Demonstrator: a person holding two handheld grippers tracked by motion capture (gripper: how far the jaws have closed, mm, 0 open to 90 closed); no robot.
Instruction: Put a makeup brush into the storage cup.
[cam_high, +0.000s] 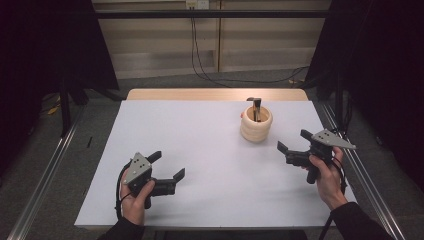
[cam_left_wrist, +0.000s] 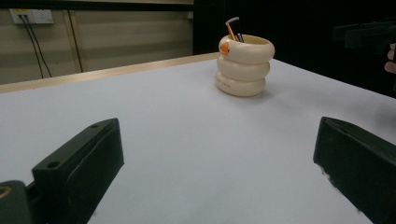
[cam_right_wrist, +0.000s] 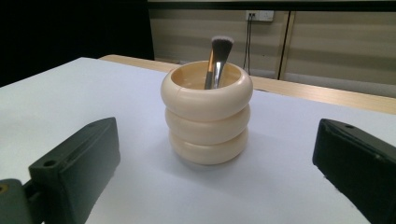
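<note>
A cream holder (cam_high: 256, 125) shaped like three stacked rings stands upright on the white table (cam_high: 200, 160), right of centre toward the far edge. A makeup brush (cam_high: 257, 107) stands in it, bristles up. In the right gripper view the holder (cam_right_wrist: 207, 116) and brush (cam_right_wrist: 216, 65) sit close ahead, centred between the jaws. The left gripper view has the holder (cam_left_wrist: 244, 65) farther off, upper right. My left gripper (cam_high: 170, 165) is open near the front left, held by a hand. My right gripper (cam_high: 294, 141) is open at the right, just beside the holder, touching nothing.
A wooden strip (cam_high: 215, 94) runs along the table's far edge. Cables (cam_high: 200, 60) hang down the back wall to the floor. Metal rails (cam_high: 45, 175) flank the table on both sides. The other gripper (cam_left_wrist: 369, 35) shows at the upper right of the left gripper view.
</note>
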